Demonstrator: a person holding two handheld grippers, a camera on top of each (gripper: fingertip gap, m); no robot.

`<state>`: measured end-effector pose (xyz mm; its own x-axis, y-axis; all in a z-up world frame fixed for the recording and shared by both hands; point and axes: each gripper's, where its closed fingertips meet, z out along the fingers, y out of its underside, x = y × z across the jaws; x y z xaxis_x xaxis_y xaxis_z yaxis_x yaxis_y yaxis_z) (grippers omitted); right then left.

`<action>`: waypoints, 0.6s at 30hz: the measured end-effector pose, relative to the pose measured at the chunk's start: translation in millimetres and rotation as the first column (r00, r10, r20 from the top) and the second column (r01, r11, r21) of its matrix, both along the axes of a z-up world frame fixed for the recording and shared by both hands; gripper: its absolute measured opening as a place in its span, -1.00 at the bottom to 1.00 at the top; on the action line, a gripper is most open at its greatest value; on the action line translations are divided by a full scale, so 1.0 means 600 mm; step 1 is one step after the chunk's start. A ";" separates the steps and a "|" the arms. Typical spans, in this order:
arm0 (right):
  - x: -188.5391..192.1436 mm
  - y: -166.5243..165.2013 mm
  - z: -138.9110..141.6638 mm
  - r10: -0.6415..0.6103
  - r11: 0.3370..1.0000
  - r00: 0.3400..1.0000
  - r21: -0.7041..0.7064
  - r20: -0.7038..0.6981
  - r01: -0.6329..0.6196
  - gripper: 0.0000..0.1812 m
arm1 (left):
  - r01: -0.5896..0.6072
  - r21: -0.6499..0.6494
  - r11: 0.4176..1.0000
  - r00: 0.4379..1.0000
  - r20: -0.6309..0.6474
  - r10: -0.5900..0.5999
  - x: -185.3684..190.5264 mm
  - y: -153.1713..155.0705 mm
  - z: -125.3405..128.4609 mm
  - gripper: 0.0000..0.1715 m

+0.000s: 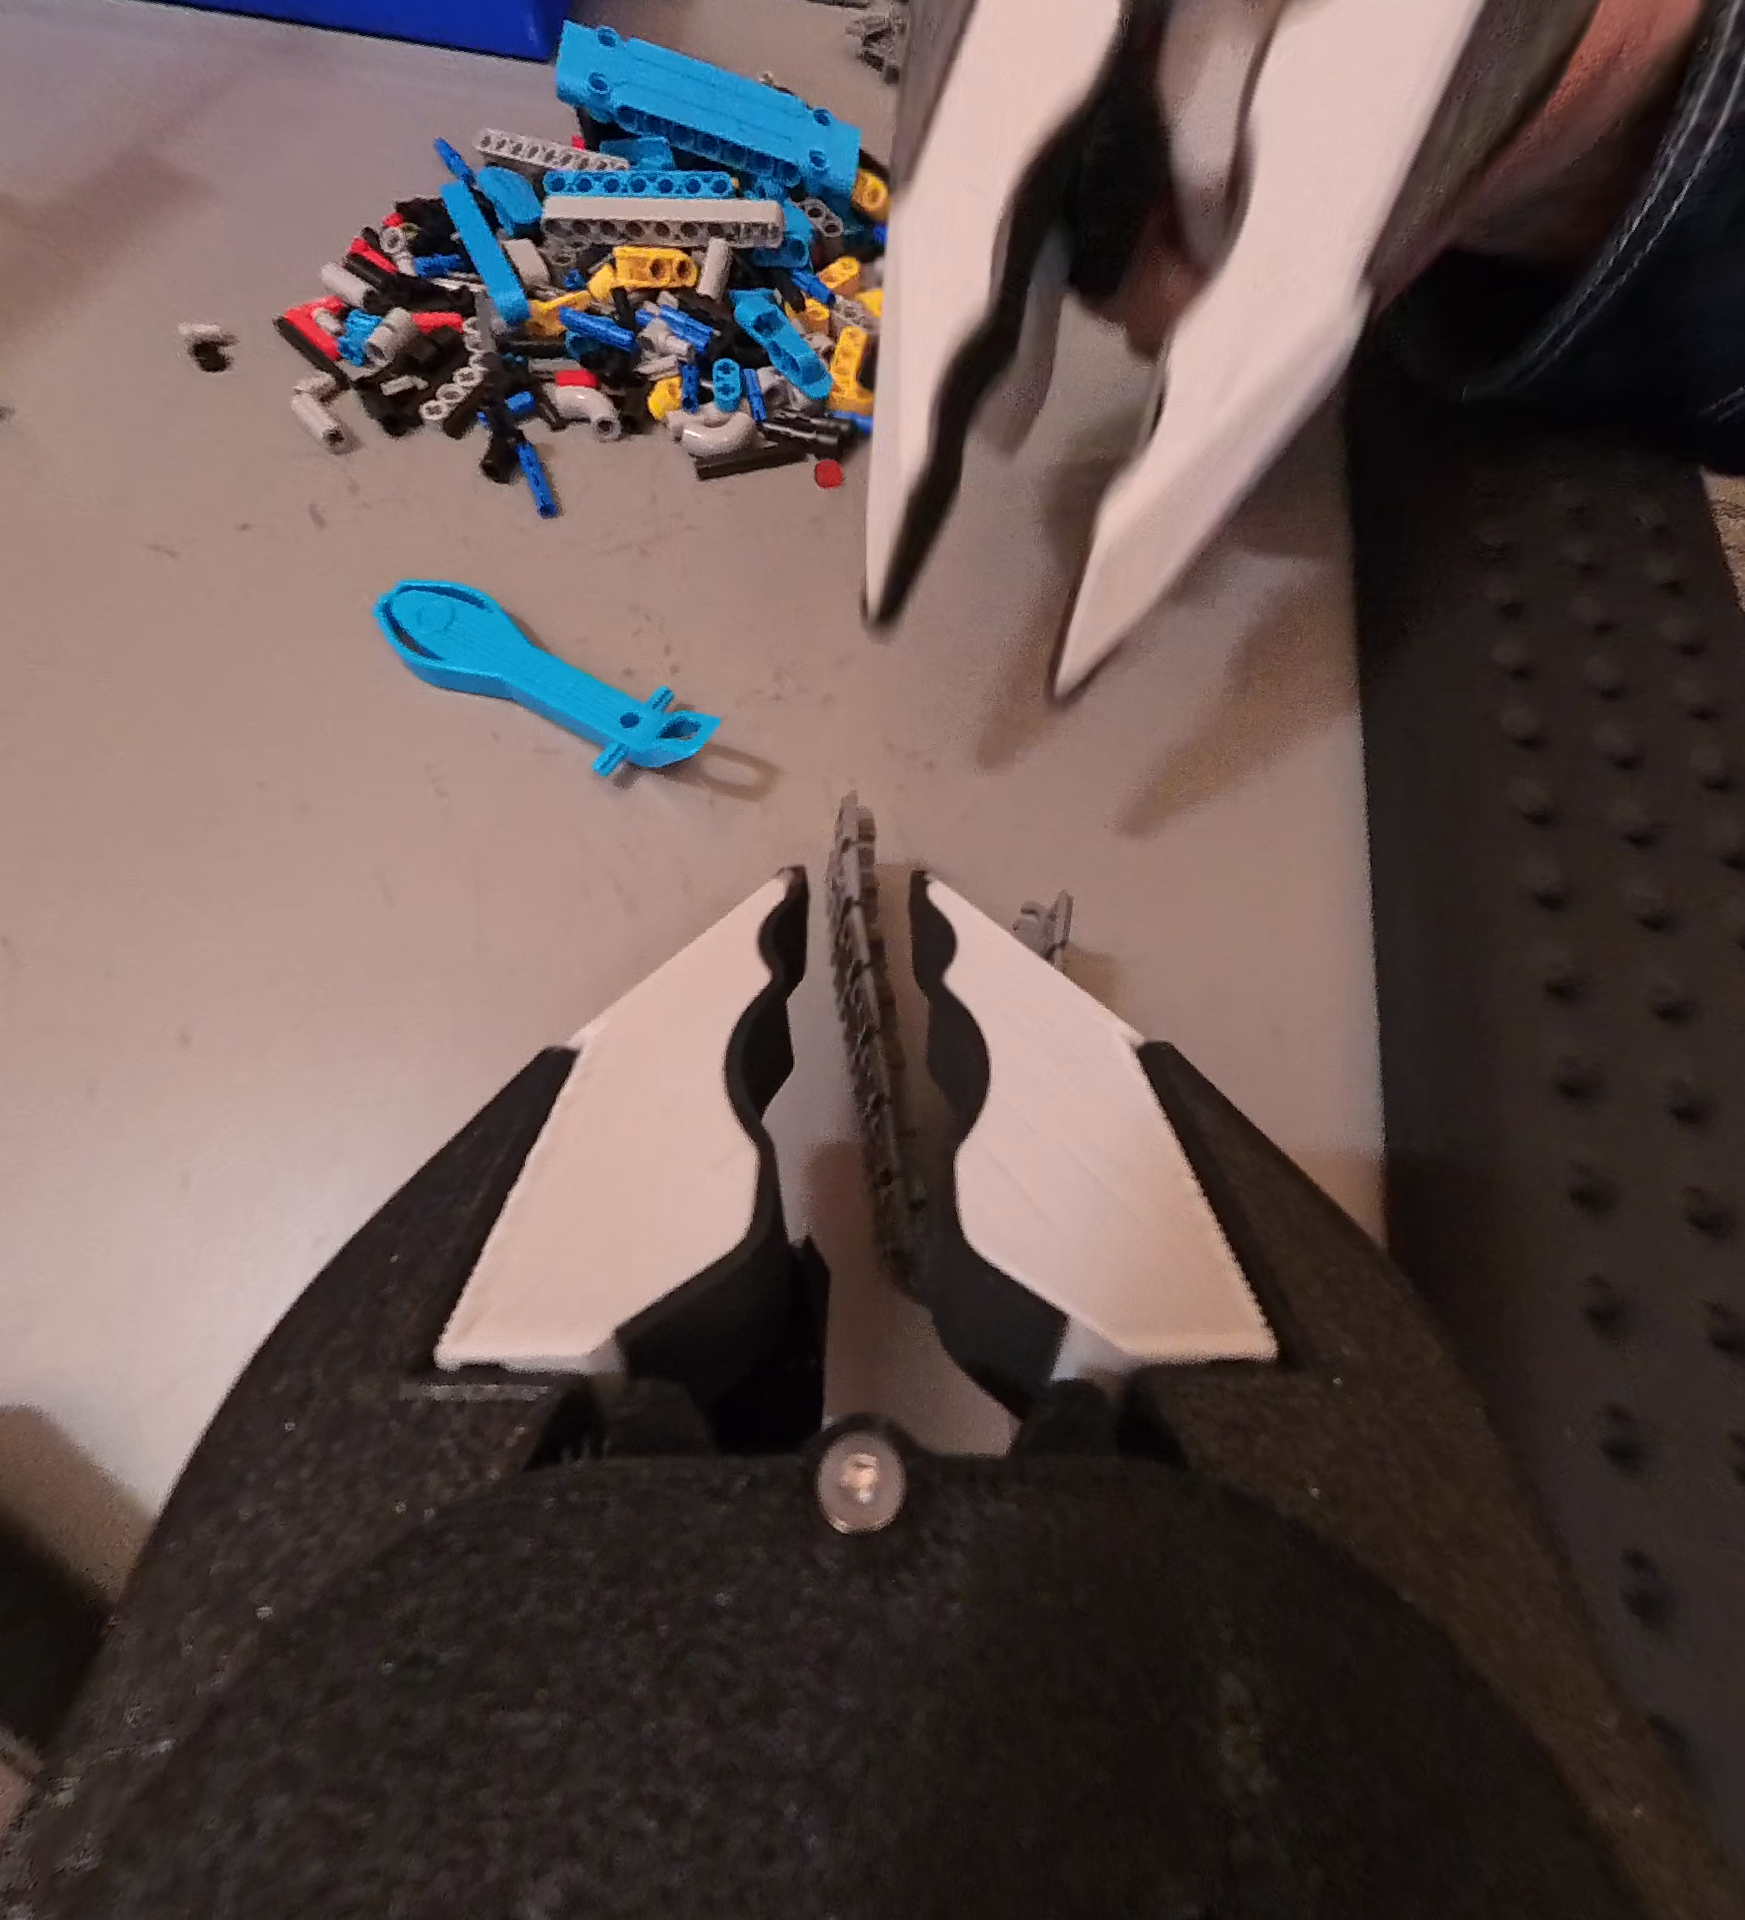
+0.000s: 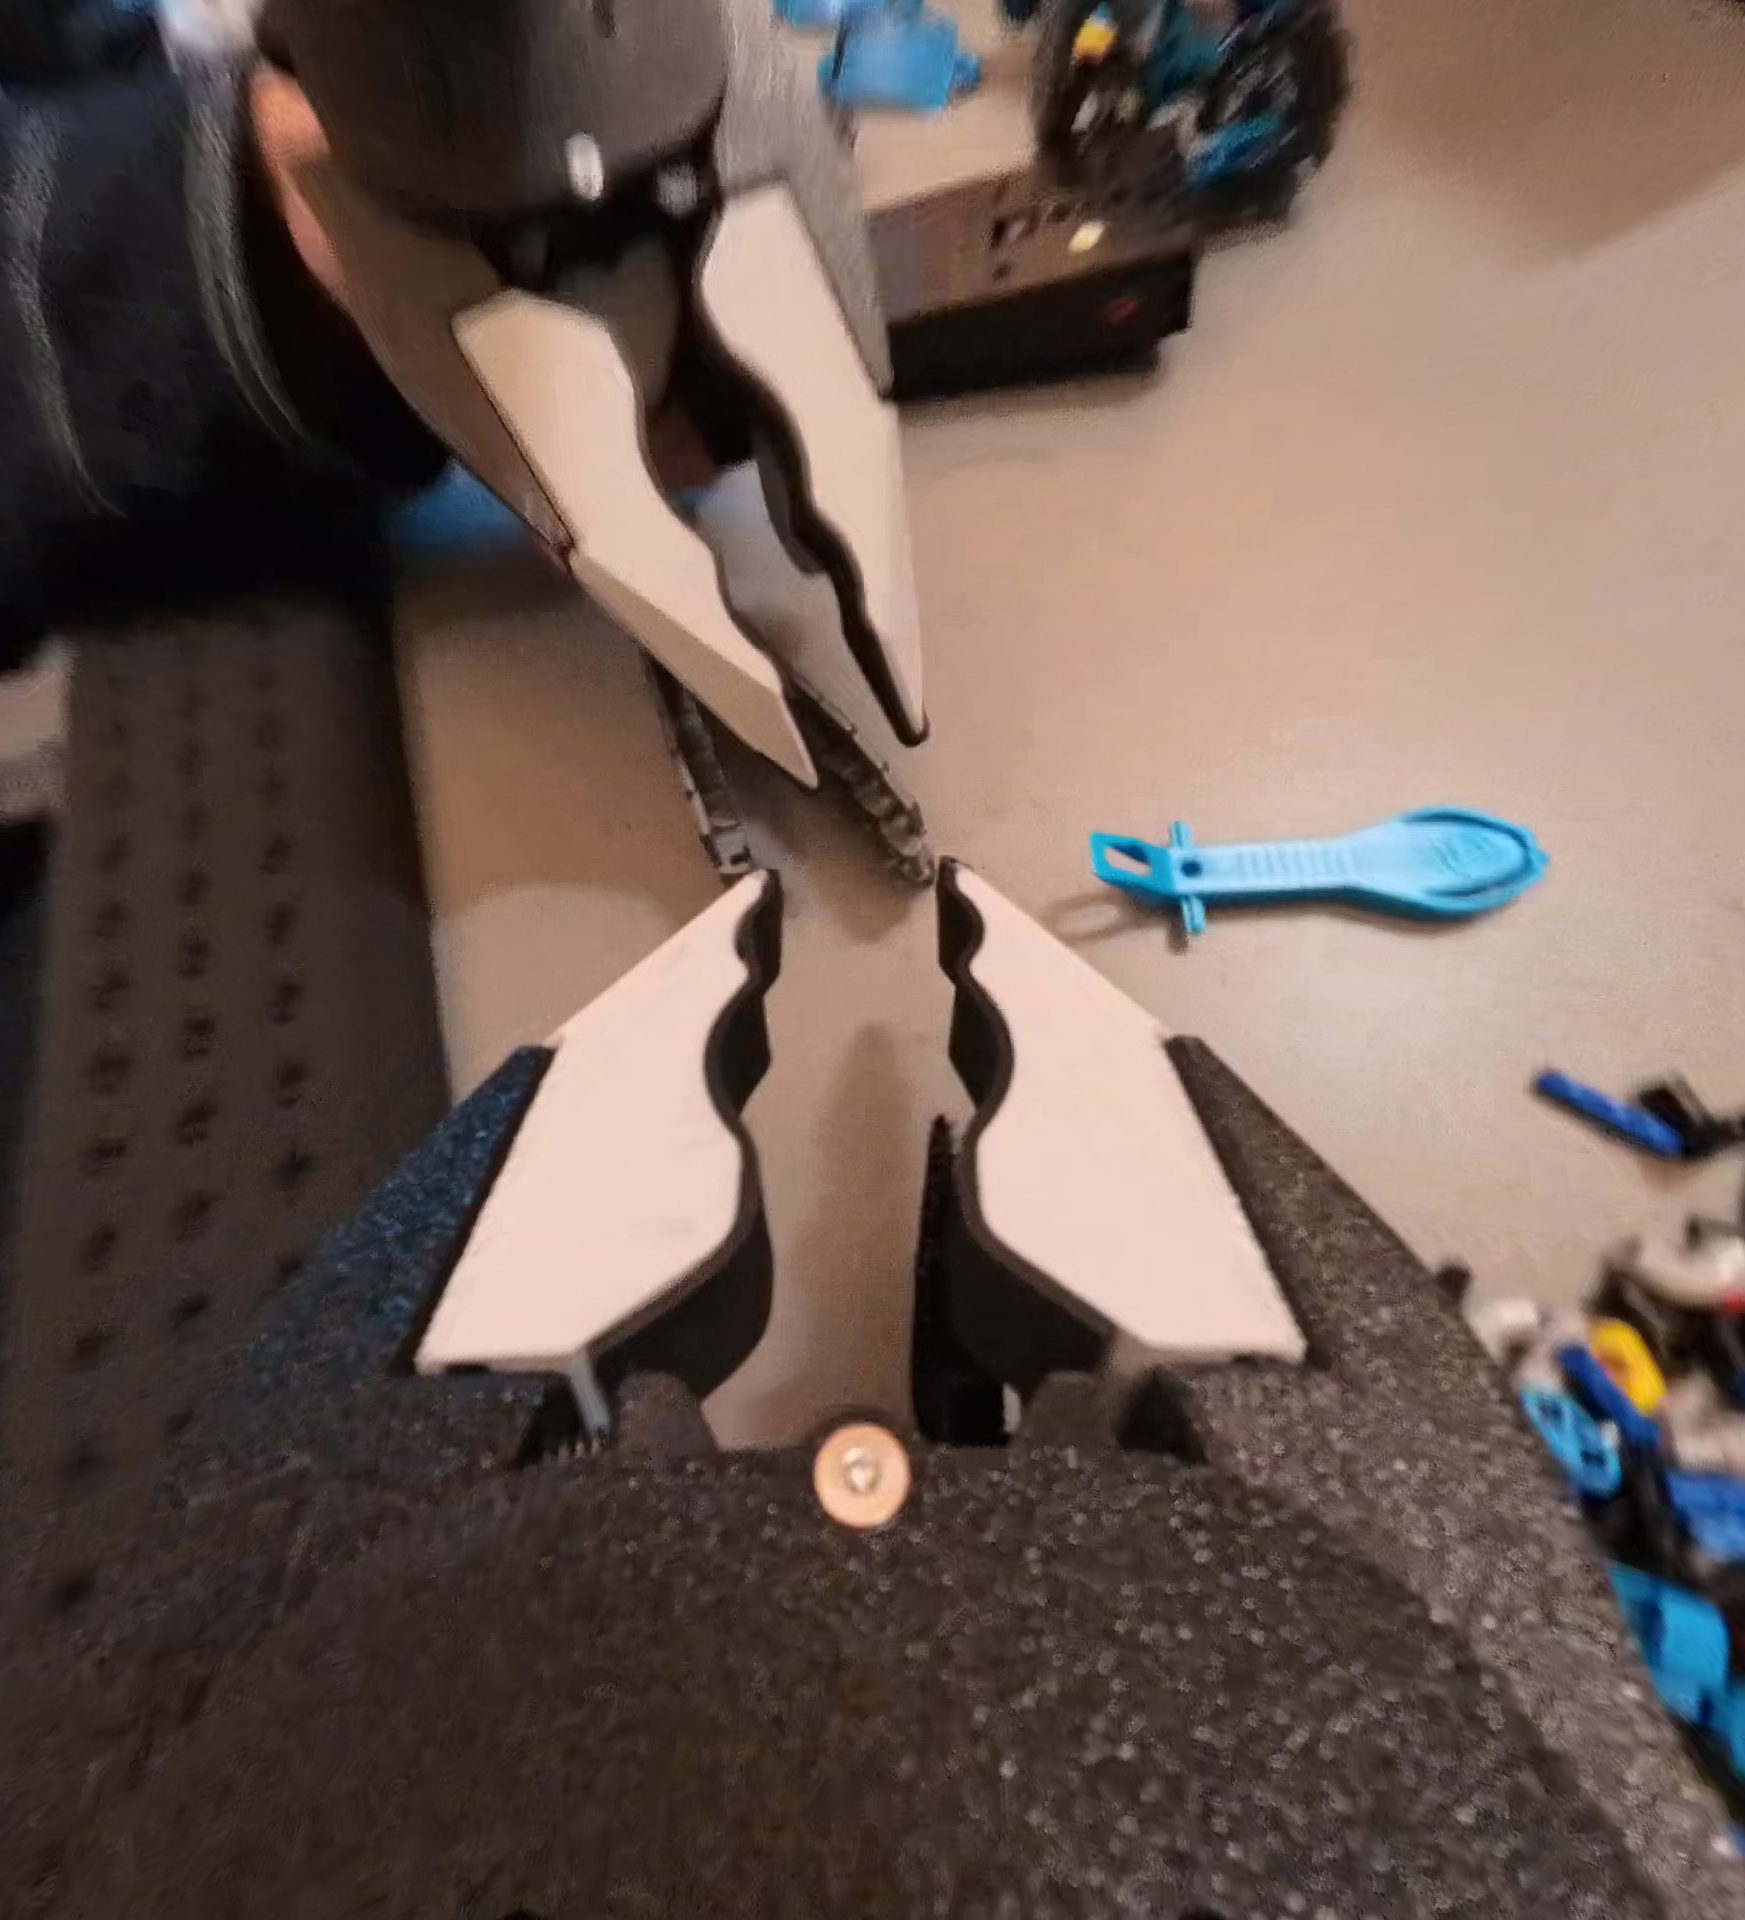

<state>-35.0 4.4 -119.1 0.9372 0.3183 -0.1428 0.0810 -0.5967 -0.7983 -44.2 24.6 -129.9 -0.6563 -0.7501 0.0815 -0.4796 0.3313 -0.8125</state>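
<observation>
My left gripper is closed to a narrow gap around a dark grey toothed strip that stands on edge between its fingers and leans on the right pad. In the right wrist view the left gripper points down at the table, with the strip sticking out past its tips. My right gripper is open and empty, tip to tip with the left one. It also shows blurred in the left wrist view. A light blue spoon-shaped plastic tool lies flat on the grey table beside both grippers.
A pile of small blue, black, yellow, grey and red building pieces lies farther off. A dark perforated mat runs along one table side. A small grey piece lies by my left fingers. A dark box stands behind. My left and right fingertips are right by each other.
</observation>
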 end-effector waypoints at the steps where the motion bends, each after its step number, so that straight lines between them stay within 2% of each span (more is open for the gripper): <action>1: 0.000 0.015 -0.017 0.005 1.000 0.998 -0.023 0.056 -0.003 -0.70 | -0.001 0.001 1.000 1.000 0.004 0.001 -0.001 0.003 0.002 -0.79; 4: 0.010 0.029 -0.050 0.026 0.996 0.991 -0.088 0.135 -0.014 -0.76 | 0.005 0.020 1.000 1.000 0.009 -0.005 0.000 0.004 0.002 -0.88; 8: 0.008 0.032 -0.047 0.014 0.999 0.997 -0.050 0.070 -0.011 -0.99 | 0.005 0.064 0.998 1.000 0.013 -0.006 0.002 0.005 -0.004 -0.98; 13: -0.022 0.026 -0.050 0.014 0.998 0.999 -0.056 0.042 -0.012 -1.00 | -0.056 0.082 0.995 0.998 0.029 0.054 0.015 0.016 -0.005 -0.99; 16: -0.019 0.019 -0.057 -0.005 0.999 0.987 -0.051 0.162 0.014 -1.00 | -0.044 0.080 0.996 0.999 0.030 0.041 0.014 0.011 -0.005 -0.99; 18: -0.013 0.017 -0.048 -0.046 0.998 0.993 -0.040 0.112 0.050 -0.98 | -0.046 0.071 0.996 0.999 0.028 0.044 0.014 0.012 -0.005 -0.99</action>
